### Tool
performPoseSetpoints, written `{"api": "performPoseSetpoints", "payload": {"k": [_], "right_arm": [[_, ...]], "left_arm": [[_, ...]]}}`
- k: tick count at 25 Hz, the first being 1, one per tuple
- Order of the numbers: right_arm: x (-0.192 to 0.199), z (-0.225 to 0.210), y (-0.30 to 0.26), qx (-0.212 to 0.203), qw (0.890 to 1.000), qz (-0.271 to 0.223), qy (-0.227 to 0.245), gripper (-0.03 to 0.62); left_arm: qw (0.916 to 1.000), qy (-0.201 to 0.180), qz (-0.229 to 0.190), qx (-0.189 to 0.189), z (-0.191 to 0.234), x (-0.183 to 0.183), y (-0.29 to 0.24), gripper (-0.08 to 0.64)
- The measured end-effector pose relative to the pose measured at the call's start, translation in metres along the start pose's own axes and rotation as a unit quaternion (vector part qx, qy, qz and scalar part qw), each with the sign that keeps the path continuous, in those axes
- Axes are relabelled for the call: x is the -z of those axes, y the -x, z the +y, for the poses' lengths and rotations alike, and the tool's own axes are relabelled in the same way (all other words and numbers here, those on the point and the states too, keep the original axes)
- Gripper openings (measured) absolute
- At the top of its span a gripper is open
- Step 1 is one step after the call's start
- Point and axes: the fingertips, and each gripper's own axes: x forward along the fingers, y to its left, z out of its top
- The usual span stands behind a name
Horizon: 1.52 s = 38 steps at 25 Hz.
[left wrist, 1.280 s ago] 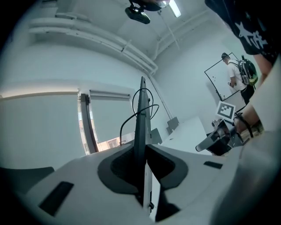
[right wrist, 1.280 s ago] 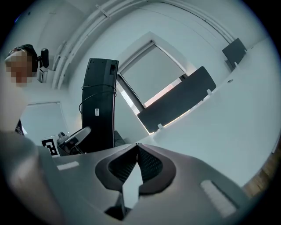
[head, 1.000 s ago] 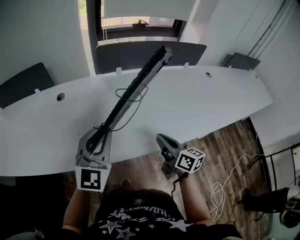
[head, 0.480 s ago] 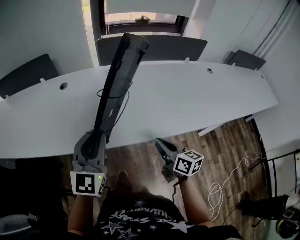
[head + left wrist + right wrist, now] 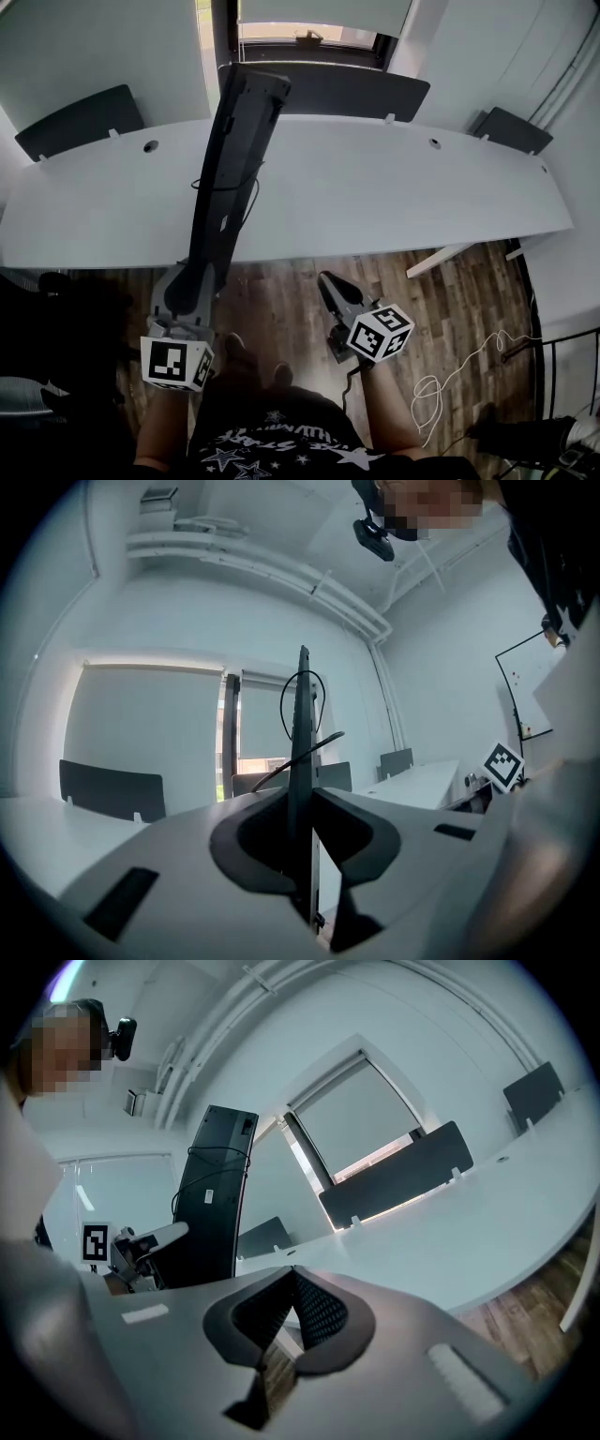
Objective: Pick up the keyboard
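White curved counter (image 5: 394, 202) spans ahead, wood floor (image 5: 281, 305) between it and person. Keyboard (image 5: 228, 169) is off the counter, raised end-on, far end high over counter's back edge. Left gripper (image 5: 192, 281) jaws grasp its near end only. Risk: long lever on a thin edge, likely pivots or slips. Dangling cable (image 5: 325, 744) may snag counter rim. Right gripper (image 5: 326, 284) jaws clenched, empty. Open room rightward.

keyboard (image 5: 236, 141) in left tool (image 5: 192, 281), over desk (image 5: 394, 197) | right tool (image 5: 325, 279) to its right, above floor (image 5: 450, 305)
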Motion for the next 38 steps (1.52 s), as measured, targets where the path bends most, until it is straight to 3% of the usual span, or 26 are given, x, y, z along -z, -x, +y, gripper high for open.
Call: {"api": "performPoseSetpoints", "payload": {"k": [6, 14, 21, 38], "right_arm": [[0.014, 0.015, 0.017, -0.003, 1.0, -0.006, 0.0, 0.003], [0.013, 0.031, 0.023, 0.006, 1.0, -0.007, 0.001, 0.003], [0.047, 0.08, 0.014, 0.03, 0.999, -0.001, 0.009, 0.003], [0.106, 0.191, 0.039, 0.086, 0.995, 0.004, 0.048, 0.002]], "left_arm": [[0.9998, 0.007, -0.01, -0.015, 0.006, -0.002, 0.029, 0.074], [0.9997, 0.023, 0.005, 0.001, 0.005, 0.002, 0.047, 0.074], [0.999, 0.027, 0.026, 0.025, 0.036, 0.024, 0.096, 0.072], [0.9963, 0.048, 0.015, 0.07, 0.08, 0.033, 0.206, 0.072]]}}
